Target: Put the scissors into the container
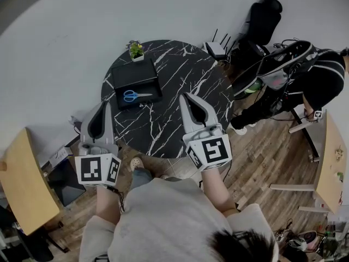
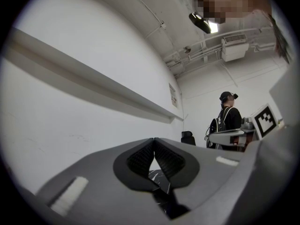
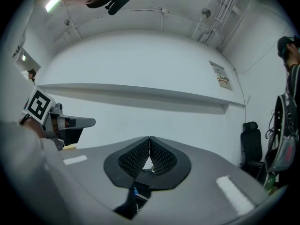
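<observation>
Jaws closed on nothing, the left gripper and right gripper hang at the table's near edge, while the scissors lie inside the black container near its far-left edge, so the task looks done.

Operator wears a light grey top. Left claw and right claw have grey moulded shells and black ribbed pads. Each carries a white cube with black square markers.
</observation>
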Demonstrator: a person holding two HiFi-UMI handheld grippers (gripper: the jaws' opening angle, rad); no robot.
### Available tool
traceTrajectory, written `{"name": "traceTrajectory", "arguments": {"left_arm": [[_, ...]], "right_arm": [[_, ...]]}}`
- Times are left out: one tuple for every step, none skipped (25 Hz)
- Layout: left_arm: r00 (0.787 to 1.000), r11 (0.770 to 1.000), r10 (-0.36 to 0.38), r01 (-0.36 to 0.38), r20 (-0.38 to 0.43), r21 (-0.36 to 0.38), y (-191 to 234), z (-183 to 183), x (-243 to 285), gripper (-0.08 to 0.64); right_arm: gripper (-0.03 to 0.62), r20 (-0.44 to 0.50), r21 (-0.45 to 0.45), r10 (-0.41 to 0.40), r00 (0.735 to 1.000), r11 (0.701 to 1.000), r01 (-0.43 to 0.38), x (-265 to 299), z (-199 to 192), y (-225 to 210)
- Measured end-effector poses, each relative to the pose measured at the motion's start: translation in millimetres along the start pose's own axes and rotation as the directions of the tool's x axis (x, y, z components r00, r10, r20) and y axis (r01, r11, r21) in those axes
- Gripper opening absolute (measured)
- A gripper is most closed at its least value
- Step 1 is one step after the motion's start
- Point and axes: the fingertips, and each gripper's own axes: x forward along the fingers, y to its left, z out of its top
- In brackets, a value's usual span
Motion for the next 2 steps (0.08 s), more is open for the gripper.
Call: {"name": "traceTrajectory", "arguments": {"left_arm": [[1.0, 1.0, 0.0, 0.0, 0.0, 0.0, 0.4, 0.1, 0.3, 0.06], [1.0, 1.0, 0.001, -0.001, 0.0, 0.0, 0.9, 0.1, 0.5, 0.06]], "right_arm": [[0.005, 0.0, 0.0, 0.0, 1.0, 1.0, 0.0, 0.5, 0.2, 0.0], [0.005, 0.0, -0.001, 0.001, 1.0, 1.0, -0.001, 0.9, 0.4, 0.2]]}}
